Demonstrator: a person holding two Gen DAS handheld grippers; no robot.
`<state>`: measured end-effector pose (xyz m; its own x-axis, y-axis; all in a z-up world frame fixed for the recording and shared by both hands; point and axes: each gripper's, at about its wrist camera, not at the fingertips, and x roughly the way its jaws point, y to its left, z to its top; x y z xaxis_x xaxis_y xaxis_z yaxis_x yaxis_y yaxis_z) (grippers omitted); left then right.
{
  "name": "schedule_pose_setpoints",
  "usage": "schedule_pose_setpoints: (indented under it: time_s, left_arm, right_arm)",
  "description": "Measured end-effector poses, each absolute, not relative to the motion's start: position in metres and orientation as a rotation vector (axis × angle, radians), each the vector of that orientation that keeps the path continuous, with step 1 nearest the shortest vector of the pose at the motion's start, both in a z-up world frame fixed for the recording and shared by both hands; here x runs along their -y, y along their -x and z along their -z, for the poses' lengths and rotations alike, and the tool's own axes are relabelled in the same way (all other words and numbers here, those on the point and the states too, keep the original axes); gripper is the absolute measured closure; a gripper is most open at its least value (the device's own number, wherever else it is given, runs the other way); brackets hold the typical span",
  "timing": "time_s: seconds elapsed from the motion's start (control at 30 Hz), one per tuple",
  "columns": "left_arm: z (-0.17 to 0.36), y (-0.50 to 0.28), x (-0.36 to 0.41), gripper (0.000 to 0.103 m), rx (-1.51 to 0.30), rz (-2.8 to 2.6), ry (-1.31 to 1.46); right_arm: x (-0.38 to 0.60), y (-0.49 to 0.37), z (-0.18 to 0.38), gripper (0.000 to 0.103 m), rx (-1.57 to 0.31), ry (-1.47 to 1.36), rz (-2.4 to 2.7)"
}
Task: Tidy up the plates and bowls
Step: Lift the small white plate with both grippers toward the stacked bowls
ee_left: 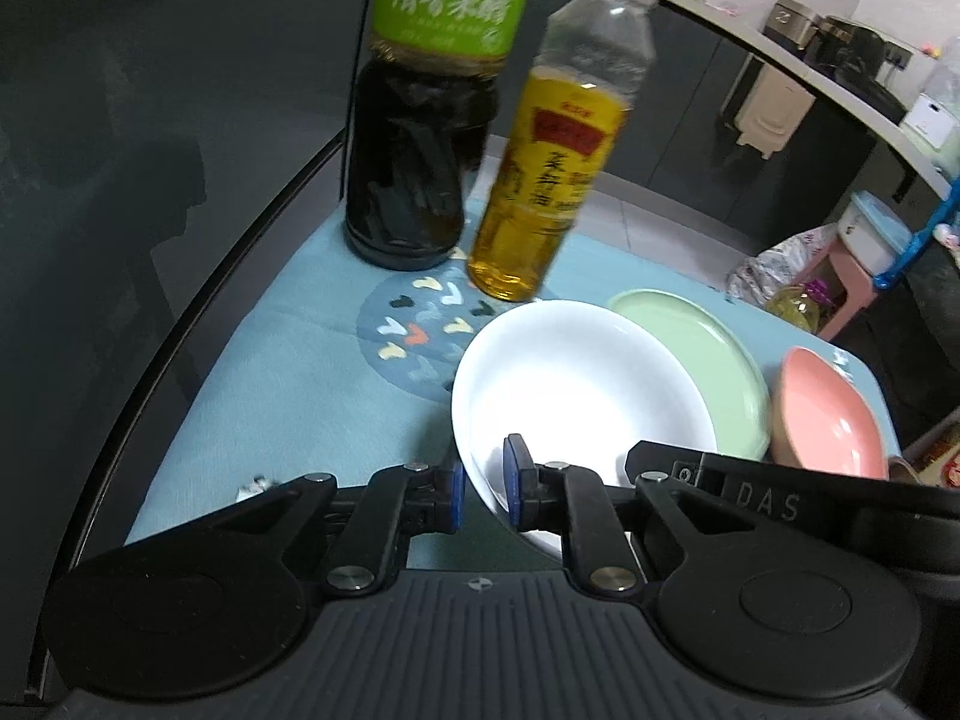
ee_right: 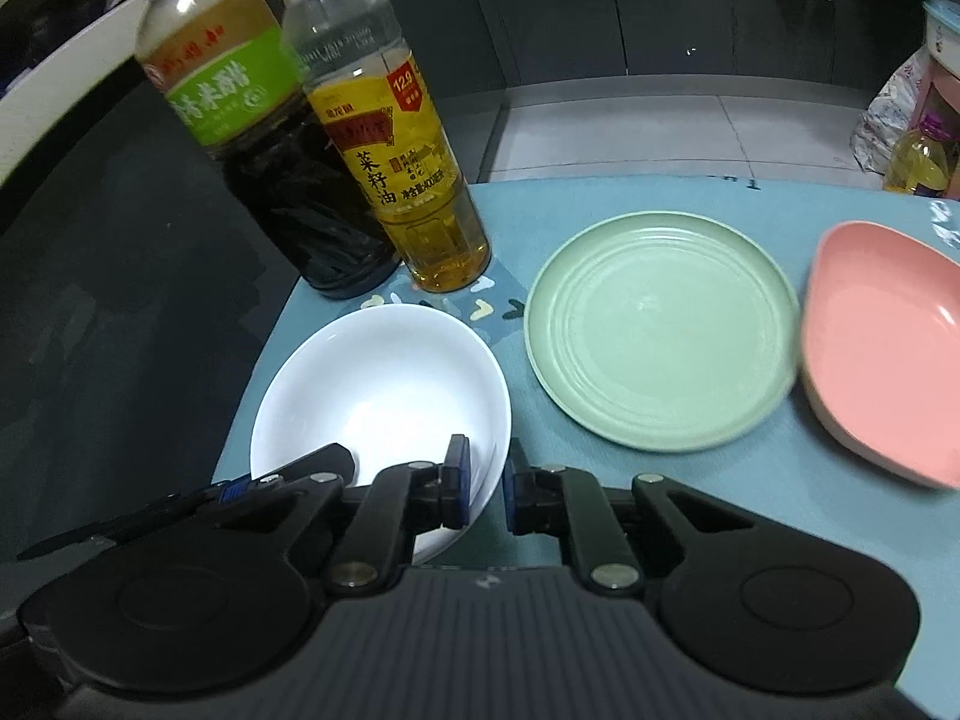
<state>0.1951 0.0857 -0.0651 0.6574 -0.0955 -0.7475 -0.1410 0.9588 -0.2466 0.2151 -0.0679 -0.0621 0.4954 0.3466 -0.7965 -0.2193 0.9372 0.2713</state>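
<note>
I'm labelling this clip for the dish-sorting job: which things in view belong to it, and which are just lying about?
Part of the job:
- white bowl, its rim gripped by both the left gripper and the right gripper
- green plate
- pink bowl

Just lying about:
- dark vinegar bottle
- yellow oil bottle
- patterned mat

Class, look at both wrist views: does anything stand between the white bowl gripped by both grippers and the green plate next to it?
Nothing visible does. The left gripper and right gripper are both shut on the white bowl at its near rim. Between it and the green plate lies only bare blue mat. The two bottles stand behind.
</note>
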Motion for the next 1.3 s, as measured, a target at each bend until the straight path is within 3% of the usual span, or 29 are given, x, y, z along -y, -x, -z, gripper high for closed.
schedule_pose_setpoints:
  time_s: [0.53, 1.3]
  left_arm:
    - [0.029, -0.099, -0.048, 0.090, -0.815, 0.090, 0.248]
    - [0.044, -0.003, -0.003, 0.089, -0.878, 0.200, 0.153]
  right_arm:
    - [0.105, -0.110, 0.027, 0.094, -0.908, -0.158, -0.285]
    - [0.149, 0.002, 0.042, 0.092, -0.910, -0.228, -0.205]
